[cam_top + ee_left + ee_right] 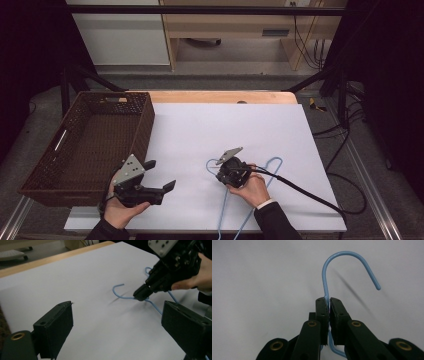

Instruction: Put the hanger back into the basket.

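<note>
A light blue wire hanger (pixel 274 161) lies on the white table sheet (pixel 225 125), its hook (pixel 342 253) curving left of my right hand. My right gripper (pixel 220 175) is shut on the hanger's neck just below the hook. In the right gripper view the pads (pixel 323 306) pinch the wire between them at the gripper (pixel 328 301). In the left gripper view the right gripper (pixel 140 295) has its tip on the hanger (pixel 117 287). My left gripper (pixel 160 175) is open near the front left, jaws wide and pointing at the hanger, nothing between them (pixel 117 312).
A dark brown woven basket (pixel 142 125) stands along the table's left edge, beside my left hand. A black cable (pixel 310 195) trails from the right gripper off the right front. The table's wooden far edge (pixel 220 96) borders the white sheet.
</note>
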Available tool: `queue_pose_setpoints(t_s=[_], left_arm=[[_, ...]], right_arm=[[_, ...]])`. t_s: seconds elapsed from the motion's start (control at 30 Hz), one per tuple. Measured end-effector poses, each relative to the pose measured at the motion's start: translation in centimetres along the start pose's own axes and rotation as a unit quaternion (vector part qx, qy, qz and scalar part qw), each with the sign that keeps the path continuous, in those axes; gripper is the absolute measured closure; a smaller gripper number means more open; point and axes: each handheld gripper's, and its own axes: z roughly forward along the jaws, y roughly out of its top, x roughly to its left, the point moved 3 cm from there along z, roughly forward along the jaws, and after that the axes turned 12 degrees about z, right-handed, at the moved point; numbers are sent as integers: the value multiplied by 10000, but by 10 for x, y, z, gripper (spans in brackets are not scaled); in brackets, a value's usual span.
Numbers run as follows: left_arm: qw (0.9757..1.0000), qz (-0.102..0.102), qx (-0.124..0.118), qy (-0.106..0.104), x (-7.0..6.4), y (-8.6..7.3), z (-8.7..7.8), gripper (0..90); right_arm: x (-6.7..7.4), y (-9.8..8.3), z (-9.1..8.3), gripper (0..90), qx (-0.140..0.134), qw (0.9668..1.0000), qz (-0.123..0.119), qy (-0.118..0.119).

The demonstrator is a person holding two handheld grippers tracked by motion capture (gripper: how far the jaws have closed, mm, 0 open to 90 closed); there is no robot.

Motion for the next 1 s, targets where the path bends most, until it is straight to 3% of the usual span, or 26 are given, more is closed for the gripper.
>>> queue_pose_setpoints(t_s=[0.2, 0.43, 0.77, 1.0], left_arm=[[9991, 5, 268, -325, -25, -1, 21, 105], [9965, 97, 540, -633, -54, 2, 45, 114], [9926, 56, 884, -831, -74, 3, 82, 165], [9886, 5, 1165, -952, -86, 3, 102, 221]], right_arm=[[0, 3, -15, 860, -255, 9997, 9, 14], [-1, 5, -27, 860, -461, 9989, 30, 39], [-1, 5, -31, 859, -521, 9986, -1, 84], [-2, 5, -32, 859, -540, 9985, 5, 83]])
